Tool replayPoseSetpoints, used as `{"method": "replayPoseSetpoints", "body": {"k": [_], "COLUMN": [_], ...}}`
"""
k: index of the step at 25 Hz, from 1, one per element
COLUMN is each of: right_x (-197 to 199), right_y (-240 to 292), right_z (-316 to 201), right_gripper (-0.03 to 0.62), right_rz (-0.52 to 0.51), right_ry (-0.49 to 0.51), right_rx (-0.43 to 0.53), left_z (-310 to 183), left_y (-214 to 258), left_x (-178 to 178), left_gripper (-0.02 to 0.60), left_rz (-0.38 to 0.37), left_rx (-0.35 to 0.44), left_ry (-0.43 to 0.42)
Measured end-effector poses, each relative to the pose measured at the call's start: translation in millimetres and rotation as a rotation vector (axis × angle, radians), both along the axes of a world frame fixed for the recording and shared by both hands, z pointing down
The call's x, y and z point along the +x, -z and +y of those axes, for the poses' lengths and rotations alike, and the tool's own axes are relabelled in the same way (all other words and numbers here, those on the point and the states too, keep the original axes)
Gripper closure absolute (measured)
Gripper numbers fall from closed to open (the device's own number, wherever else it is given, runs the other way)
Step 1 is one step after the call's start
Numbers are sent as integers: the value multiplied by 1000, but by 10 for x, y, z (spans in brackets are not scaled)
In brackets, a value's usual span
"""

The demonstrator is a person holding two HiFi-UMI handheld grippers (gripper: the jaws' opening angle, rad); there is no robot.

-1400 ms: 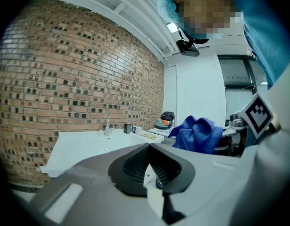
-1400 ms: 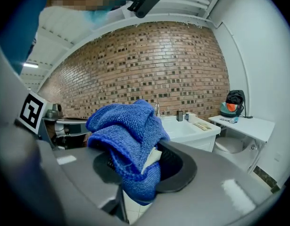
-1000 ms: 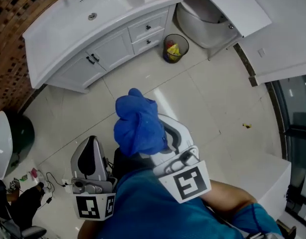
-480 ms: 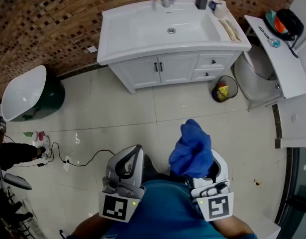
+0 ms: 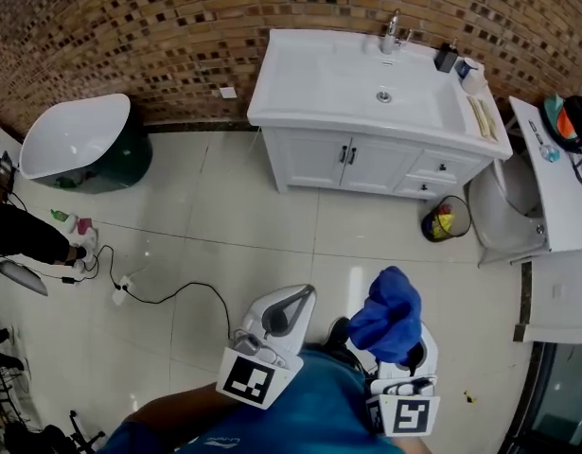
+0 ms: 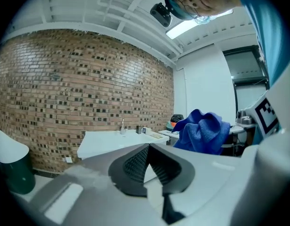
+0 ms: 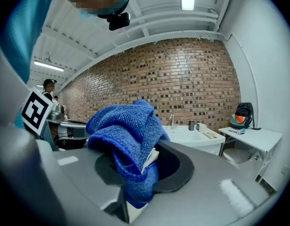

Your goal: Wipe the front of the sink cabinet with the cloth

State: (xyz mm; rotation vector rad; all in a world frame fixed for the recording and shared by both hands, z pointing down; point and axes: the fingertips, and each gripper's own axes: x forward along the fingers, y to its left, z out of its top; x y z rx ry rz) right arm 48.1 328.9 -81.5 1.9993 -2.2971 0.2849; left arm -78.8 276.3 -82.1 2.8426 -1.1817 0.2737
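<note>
The white sink cabinet (image 5: pixel 366 164) stands against the brick wall at the top of the head view, well away from both grippers. Its doors and drawers face me. My right gripper (image 5: pixel 396 340) is shut on a bunched blue cloth (image 5: pixel 389 314) that sticks up out of the jaws. In the right gripper view the cloth (image 7: pixel 129 133) fills the space between the jaws, with the cabinet (image 7: pixel 196 138) small behind it. My left gripper (image 5: pixel 292 306) is beside it, shut and holding nothing. In the left gripper view the cabinet (image 6: pixel 111 142) is far ahead and the cloth (image 6: pixel 203 133) is to the right.
A dark green bin with a white lid (image 5: pixel 78 149) stands left of the cabinet. A small waste basket (image 5: pixel 443 223) and a toilet (image 5: pixel 503 218) sit to its right, then a white counter (image 5: pixel 555 187). A black cable (image 5: pixel 153 298) lies on the tiled floor. A person's leg (image 5: pixel 26 235) shows at the left edge.
The head view has swung round and pulled back: the cabinet now sits farther off, at upper centre-right. Both grippers stay low in the view, and the cloth is still in the right one.
</note>
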Motion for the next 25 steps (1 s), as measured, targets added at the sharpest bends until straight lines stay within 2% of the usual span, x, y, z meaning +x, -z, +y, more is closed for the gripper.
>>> {"method": "replayPoseSetpoints", "body": {"k": [4,13,25], "right_x": [32,130,170], "right_y": [-26,39,26], "right_z": [26,41,-14], "right_gripper": [500,500,502], "right_rz": [10,22,30], "right_ry": [-14,-24,-20], "right_rx": [-4,11,12], "left_z": [30,46,-2], "left_y": [12,14,54], "left_x": [74,222,243], "left_gripper": [578,580,578], "left_rz": [-5,20,14], "left_rx": [20,8,36], "left_ry": [-28,-35,-32]}}
